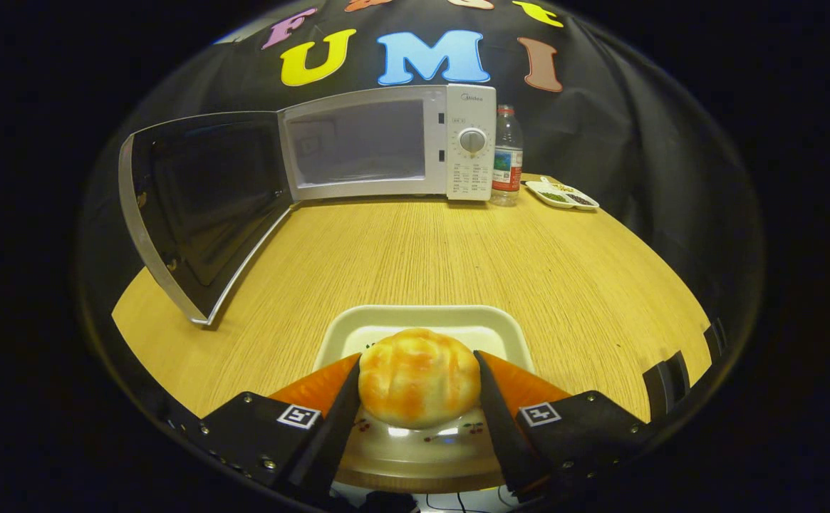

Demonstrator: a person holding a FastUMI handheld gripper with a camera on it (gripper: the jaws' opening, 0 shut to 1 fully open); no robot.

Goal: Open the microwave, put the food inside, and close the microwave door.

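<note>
jaws are closed on the bun, one on each side of it, and both seem to press on its soft skin. the gripper sits low over the white tray, and i cannot tell if the bun is already lifted or rests on the tray surface with its small cherry print.

from here i think the first risk is the bun itself. it looks soft and round, so a hard squeeze may crush it, and a weak one may let it roll out on the way. if it sticks to the tray, the tray could come up with it and drop back on the table.

further ahead the microwave stands at the far side of the table, well apart from the tray. its door is swung fully open to the left and reaches forward over the table. the cavity is open and looks empty, but dim. a path that drifts left could knock the door edge, and coming in too low could bump the bun on the bottom sill of the opening.

beside the microwave on its right stands a plastic bottle, and near it a small divided dish. a wide swing to the right could tip the bottle.
</note>
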